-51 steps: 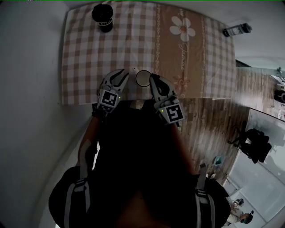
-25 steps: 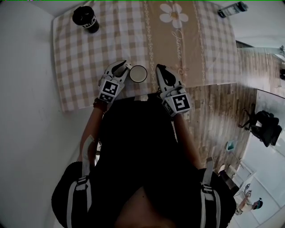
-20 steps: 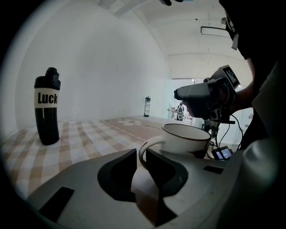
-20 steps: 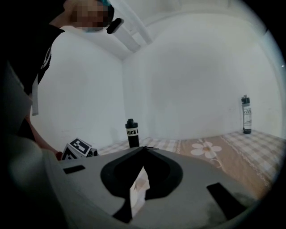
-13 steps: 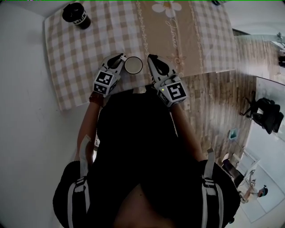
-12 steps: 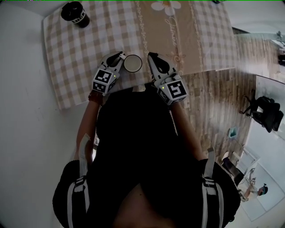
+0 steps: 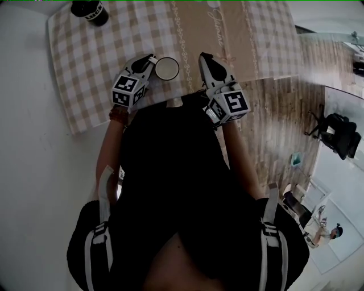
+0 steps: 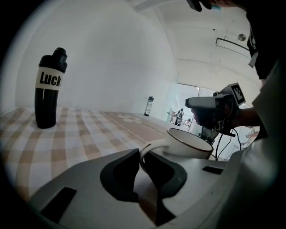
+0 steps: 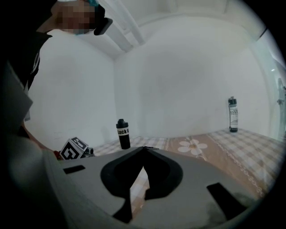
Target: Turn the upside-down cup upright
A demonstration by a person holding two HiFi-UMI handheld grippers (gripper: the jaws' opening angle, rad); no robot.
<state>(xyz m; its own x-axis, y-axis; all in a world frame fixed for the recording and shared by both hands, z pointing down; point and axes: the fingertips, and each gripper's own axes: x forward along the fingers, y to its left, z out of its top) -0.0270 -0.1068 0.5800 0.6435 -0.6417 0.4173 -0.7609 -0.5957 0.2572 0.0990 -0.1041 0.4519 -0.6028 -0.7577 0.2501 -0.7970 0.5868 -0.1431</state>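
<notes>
— How are the hands placed?
— Both reach forward over the near edge of the table (image 7: pixel 79 68). The cup (image 7: pixel 166 68) stands mouth up between them. The left gripper (image 7: pixel 149 59) angles in from its left, and the right gripper (image 7: pixel 203 57) points ahead, apart on its right.
— And the jaws?
— The left's have just been closing and pinch the handle (image 8: pixel 149 146). The right's are together, with nothing between them.
— Room to move?
— The cup sits near that edge, with open table beyond. The black bottle (image 7: pixel 89 10) is well apart at the far left corner.
</notes>
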